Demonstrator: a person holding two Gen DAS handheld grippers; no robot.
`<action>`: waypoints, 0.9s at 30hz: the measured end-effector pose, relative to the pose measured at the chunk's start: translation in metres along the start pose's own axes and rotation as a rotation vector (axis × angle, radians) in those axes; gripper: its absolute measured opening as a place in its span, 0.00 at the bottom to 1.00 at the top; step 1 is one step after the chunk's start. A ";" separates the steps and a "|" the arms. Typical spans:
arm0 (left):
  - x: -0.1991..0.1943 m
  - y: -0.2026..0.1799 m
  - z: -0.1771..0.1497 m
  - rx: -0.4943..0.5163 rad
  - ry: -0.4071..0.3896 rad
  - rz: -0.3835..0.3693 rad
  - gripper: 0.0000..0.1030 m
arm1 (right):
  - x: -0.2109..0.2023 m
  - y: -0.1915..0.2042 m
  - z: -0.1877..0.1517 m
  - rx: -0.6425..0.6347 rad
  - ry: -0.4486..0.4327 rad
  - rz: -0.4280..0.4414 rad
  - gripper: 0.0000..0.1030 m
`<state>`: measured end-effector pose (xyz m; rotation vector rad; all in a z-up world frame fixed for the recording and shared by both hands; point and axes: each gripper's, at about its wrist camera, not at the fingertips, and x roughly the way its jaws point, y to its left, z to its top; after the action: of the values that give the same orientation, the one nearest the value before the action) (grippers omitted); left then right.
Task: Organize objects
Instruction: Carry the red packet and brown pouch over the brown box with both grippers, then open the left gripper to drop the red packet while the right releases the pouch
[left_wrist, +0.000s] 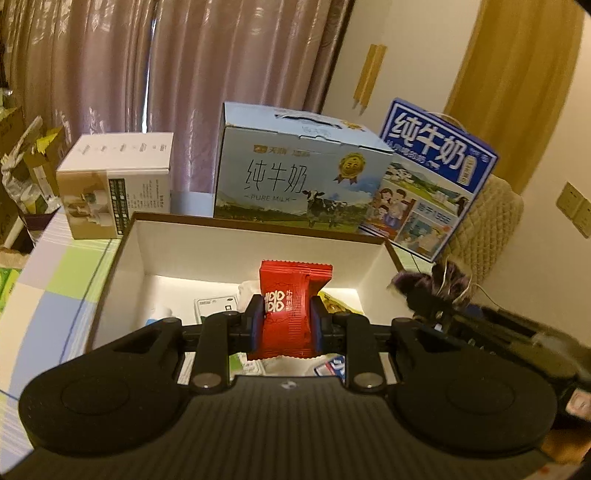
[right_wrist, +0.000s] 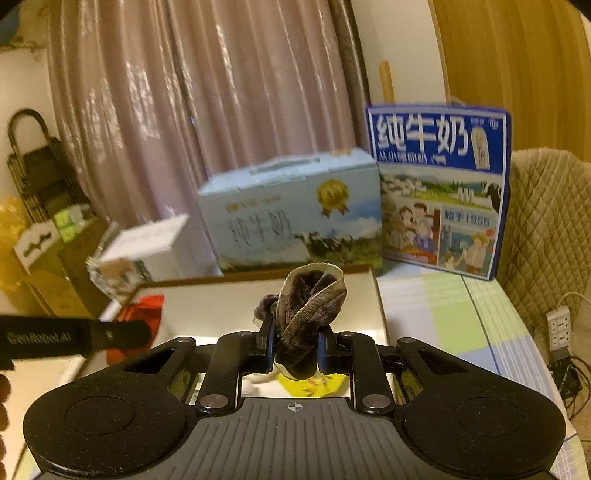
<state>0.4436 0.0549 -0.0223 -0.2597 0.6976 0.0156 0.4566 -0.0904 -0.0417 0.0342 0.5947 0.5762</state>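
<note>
Below, each labelled part of the scene as both wrist views show it.
Left gripper (left_wrist: 287, 321): jaws clenched on a red candy packet (left_wrist: 290, 308), which stands upright between the blue pads.
Packet position: held above the open white box (left_wrist: 207, 243), over small packets lying on the box floor.
Right gripper (right_wrist: 295, 349): jaws clamped on a dark velvet scrunchie (right_wrist: 308, 306), its looped band rising above the fingertips.
Scrunchie position: held over the right part of the same box (right_wrist: 378, 306), above a yellow wrapper (right_wrist: 314, 384).
Cross view: the left gripper's arm (right_wrist: 74, 338) and the red packet (right_wrist: 142, 314) show at the left of the right wrist view.
Table (left_wrist: 55, 280): covered in a pale checked cloth; the box rests on it.
Behind the box: a small white carton (left_wrist: 118, 184), a light blue milk carton (left_wrist: 295, 173) and a dark blue milk carton (left_wrist: 432, 177), side by side before a curtain (left_wrist: 184, 74).
</note>
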 end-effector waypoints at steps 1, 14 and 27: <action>0.007 0.002 0.000 -0.009 0.000 0.000 0.21 | 0.006 -0.002 -0.002 -0.001 0.008 -0.006 0.17; 0.081 0.004 -0.015 -0.032 0.057 0.042 0.21 | 0.061 -0.011 -0.027 -0.028 0.085 -0.061 0.17; 0.100 -0.005 -0.016 -0.015 0.036 0.049 0.21 | 0.069 -0.018 -0.028 -0.031 0.081 -0.089 0.17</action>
<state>0.5103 0.0389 -0.0966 -0.2578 0.7398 0.0634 0.4974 -0.0732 -0.1041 -0.0454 0.6626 0.5017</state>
